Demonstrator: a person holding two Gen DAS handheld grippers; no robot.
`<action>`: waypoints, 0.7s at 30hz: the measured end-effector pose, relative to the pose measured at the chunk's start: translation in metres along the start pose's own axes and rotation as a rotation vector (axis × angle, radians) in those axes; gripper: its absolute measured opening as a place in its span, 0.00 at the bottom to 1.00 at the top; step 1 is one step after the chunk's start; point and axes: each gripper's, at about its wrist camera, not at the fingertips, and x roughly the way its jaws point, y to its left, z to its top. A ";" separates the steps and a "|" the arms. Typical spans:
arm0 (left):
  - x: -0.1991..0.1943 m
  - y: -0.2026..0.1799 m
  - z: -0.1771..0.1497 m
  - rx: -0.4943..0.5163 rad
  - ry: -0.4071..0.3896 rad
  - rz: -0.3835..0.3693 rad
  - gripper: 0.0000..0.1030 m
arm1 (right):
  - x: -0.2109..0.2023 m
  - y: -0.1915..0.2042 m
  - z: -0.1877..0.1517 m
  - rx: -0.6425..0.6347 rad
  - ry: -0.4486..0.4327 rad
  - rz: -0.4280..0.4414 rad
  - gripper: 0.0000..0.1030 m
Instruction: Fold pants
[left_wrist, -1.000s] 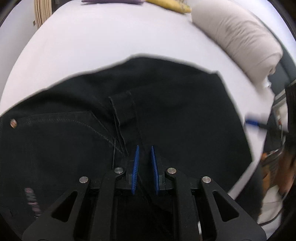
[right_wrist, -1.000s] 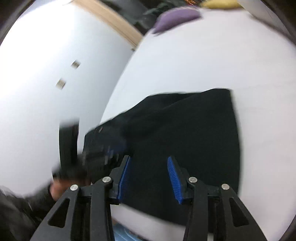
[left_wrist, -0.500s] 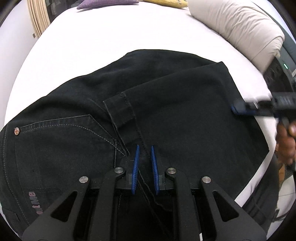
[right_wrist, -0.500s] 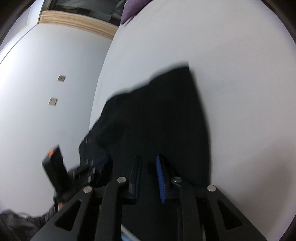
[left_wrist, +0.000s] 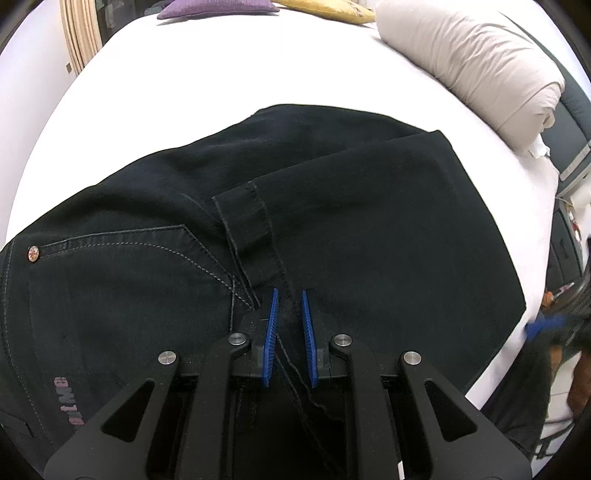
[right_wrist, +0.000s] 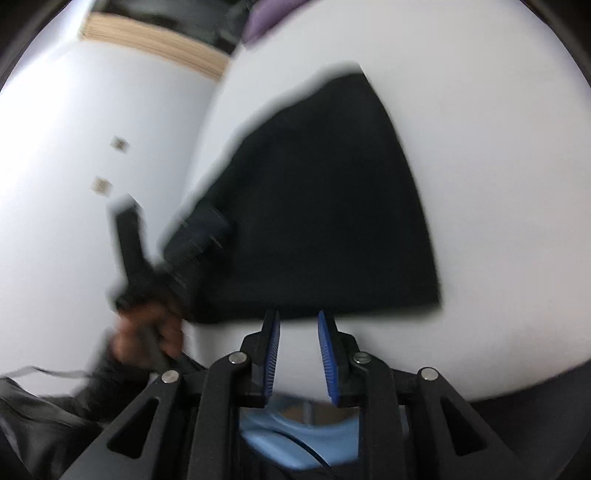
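Bed: a white sheet carries everything and lies bare ahead of and on both sides of each tool.

Pants: black denim, folded into a broad panel on the bed. In the left wrist view they fill the field directly ahead of and beneath the left tool, with the long axis running across it; the pocketed seat lies to its left, the folded leg panel to its right. A leg hem lies turned over the panel just ahead of the tips.

Left tool: closed, its blue pads nipping a ridge of denim with a seam running between them. It is the nearer tool, already on the cloth.

Right tool: jaws partly apart, having just been opening a little, with nothing between them. In the right wrist view its tips stand just short of the near edge of the pants, over bare sheet; the panel stretches away ahead, narrowing toward its far corner. Judged from this, the next move is a short advance onto that edge.

Left hand: seen blurred to the left of the right tool, at the panel's left corner.

Surroundings: a beige bolster far right, a purple cushion and a yellow cushion at the far end, all well apart from the pants. Nothing stands between either tool and the cloth.
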 end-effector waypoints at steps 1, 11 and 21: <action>-0.005 0.003 -0.003 -0.016 -0.010 -0.012 0.13 | -0.003 0.006 0.008 -0.006 -0.032 0.026 0.28; -0.110 0.086 -0.075 -0.304 -0.182 -0.117 0.21 | 0.155 0.061 0.069 -0.055 0.204 0.186 0.36; -0.161 0.187 -0.190 -0.810 -0.316 -0.189 0.84 | 0.169 0.043 0.125 0.187 -0.068 0.134 0.47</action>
